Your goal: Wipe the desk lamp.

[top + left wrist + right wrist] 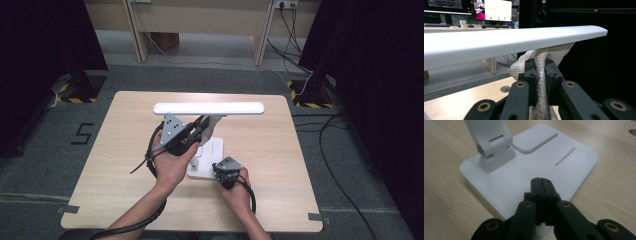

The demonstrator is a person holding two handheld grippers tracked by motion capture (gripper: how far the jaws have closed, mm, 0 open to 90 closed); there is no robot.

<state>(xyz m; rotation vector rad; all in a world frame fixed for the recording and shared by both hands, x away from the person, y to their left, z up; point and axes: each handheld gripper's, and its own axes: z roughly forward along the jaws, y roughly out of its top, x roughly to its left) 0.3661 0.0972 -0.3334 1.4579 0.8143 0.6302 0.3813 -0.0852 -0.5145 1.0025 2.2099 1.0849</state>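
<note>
The left claw (539,72) is clenched on a white cloth (541,82), pressing it up against the underside of the lamp's long white head (506,42), above the desk (125,150). The right claw (541,185) is clenched with nothing in it, its tips resting on the lamp's flat white base (564,170), near the hinge (494,147).

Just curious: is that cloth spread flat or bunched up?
Bunched: the cloth is pinched into a rope between the left gripper jaws, under the lamp head.
</note>
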